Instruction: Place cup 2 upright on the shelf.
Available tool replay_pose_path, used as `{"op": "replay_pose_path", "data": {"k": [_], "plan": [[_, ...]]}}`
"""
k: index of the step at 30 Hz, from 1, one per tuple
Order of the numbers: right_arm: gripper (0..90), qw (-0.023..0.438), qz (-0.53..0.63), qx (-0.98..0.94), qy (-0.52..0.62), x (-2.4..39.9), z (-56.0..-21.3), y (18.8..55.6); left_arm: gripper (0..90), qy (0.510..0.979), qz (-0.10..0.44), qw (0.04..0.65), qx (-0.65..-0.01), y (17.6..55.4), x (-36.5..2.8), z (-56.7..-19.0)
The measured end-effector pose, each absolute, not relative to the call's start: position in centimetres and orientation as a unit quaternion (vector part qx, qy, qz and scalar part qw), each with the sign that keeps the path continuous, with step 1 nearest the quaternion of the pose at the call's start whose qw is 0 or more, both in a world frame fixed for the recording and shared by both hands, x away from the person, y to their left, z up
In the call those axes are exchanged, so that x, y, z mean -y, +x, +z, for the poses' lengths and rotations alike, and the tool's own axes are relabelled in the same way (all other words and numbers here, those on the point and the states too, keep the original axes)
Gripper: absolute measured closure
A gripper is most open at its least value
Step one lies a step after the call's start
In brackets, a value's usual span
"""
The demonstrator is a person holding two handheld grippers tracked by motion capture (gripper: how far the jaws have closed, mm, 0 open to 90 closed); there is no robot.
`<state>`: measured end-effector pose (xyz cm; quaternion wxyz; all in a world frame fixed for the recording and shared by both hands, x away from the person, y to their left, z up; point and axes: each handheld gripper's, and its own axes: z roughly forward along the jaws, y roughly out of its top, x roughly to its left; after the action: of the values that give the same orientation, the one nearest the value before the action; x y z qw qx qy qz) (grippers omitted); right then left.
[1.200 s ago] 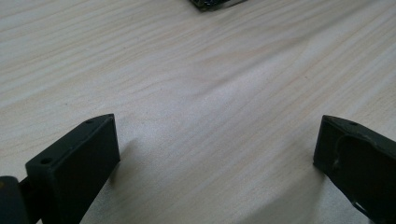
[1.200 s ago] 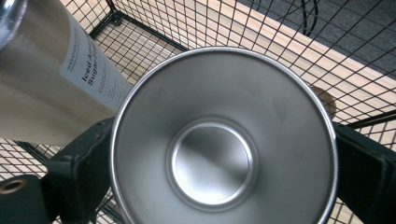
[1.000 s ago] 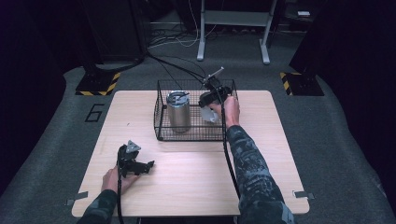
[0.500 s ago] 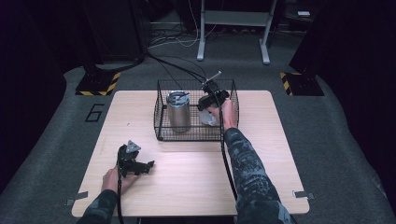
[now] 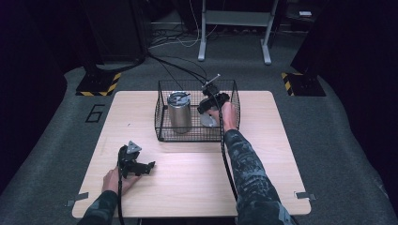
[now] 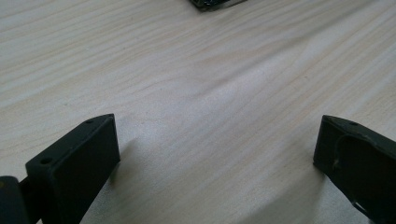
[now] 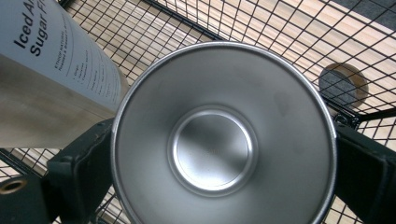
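While I am holding the right gripper [image 5: 210, 114] inside the wire basket [image 5: 162, 111], its jaws are clamping the steel cup [image 7: 223, 140] from both sides, mouth facing the camera, just beside the tall canister [image 5: 179, 111]. I am resting the left gripper [image 5: 141, 167], jaws apart, on the table [image 5: 263, 154], well away.

Steel cup [image 7: 224, 140] hides both jaws' inner faces.

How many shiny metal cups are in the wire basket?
2. A tall steel tumbler with a lid stands at the left of the black wire basket; an open steel cup sits at its right, between the right gripper's jaws.
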<state>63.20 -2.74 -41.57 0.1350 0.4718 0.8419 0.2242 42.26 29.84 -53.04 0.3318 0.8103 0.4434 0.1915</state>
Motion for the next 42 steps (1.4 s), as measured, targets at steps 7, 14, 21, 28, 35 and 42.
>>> {"op": "replay_pose_path", "data": {"k": [7,14,21,28,35,42], "plan": [[4.7,0.135,0.222,-0.844,0.469,2.7,-41.7,63.1,0.0,0.809,0.19,0.333,-0.446,42.2,-29.8,-53.1],[1.0,0.122,0.234,-0.839,0.476,3.2,-41.3,62.8,0.0,0.808,0.189,0.335,-0.447,42.2,-29.8,-53.1],[0.0,0.133,0.274,-0.827,0.472,4.0,-40.1,61.9,0.0,0.807,0.19,0.335,-0.447,42.3,-29.8,-53.1],[0.0,0.138,0.302,-0.829,0.45,4.7,-38.3,60.5,0.0,0.807,0.191,0.336,-0.446,42.3,-29.8,-53.1],[0.0,0.15,0.345,-0.826,0.42,5.0,-36.3,58.1,0.0,0.808,0.189,0.336,-0.446,42.3,-29.8,-53.1],[0.1,0.154,0.374,-0.833,0.378,5.5,-35.0,54.9,0.0,0.808,0.189,0.336,-0.446,42.3,-29.8,-53.1]]}}
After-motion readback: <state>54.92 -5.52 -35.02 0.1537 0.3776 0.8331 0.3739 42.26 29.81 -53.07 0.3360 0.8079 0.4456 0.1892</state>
